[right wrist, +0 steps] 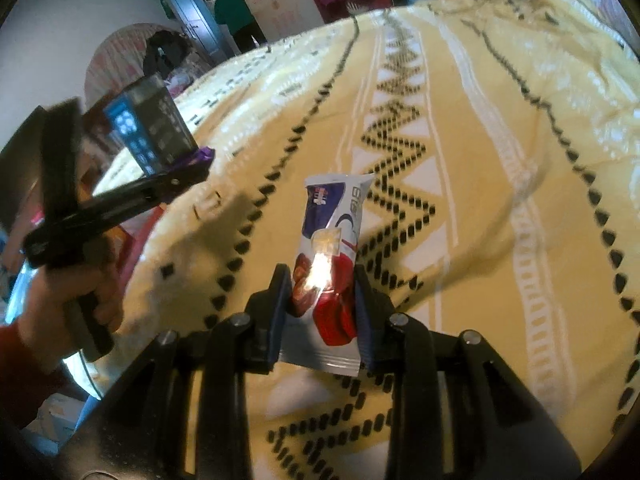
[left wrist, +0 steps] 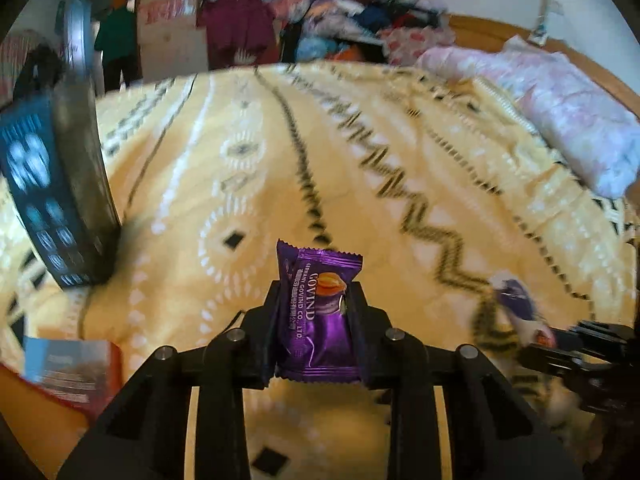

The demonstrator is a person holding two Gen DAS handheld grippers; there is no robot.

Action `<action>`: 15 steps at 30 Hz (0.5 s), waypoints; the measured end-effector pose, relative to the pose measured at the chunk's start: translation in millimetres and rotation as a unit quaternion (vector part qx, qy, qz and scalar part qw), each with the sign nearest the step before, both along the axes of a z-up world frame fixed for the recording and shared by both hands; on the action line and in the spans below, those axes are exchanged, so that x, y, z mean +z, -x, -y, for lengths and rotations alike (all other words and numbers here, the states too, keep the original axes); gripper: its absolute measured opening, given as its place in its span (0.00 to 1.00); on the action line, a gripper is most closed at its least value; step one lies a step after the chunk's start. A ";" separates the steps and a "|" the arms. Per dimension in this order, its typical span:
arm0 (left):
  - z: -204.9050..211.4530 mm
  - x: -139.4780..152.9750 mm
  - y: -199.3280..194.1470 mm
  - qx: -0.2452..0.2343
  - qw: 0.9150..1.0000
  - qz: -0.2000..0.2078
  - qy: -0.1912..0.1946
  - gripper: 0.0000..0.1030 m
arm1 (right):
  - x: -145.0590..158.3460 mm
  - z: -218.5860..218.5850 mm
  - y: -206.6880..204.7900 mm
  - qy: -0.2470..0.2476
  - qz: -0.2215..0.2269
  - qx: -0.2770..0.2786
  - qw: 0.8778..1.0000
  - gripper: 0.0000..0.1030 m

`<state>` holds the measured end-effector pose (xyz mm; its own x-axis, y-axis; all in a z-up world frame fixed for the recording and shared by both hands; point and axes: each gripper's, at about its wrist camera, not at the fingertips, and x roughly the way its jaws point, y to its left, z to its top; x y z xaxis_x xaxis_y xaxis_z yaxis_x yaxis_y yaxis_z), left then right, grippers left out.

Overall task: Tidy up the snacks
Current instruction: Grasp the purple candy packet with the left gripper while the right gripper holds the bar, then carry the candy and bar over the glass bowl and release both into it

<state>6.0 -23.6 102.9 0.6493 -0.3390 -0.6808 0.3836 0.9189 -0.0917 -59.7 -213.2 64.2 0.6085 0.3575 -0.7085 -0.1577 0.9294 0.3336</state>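
My left gripper is closed on a purple GOVIND snack packet, which stands upright between the fingers above the yellow patterned bedspread. My right gripper clamps a white, blue and red snack packet. A dark blue box stands near the bed's left edge.

Warm light, motion blur, glare, fisheye-bent edges.
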 end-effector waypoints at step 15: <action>-140.0 175.1 96.1 0.109 0.986 0.124 0.018 0.30 | 145.6 -90.0 6.4 0.023 0.129 0.083 0.988 0.30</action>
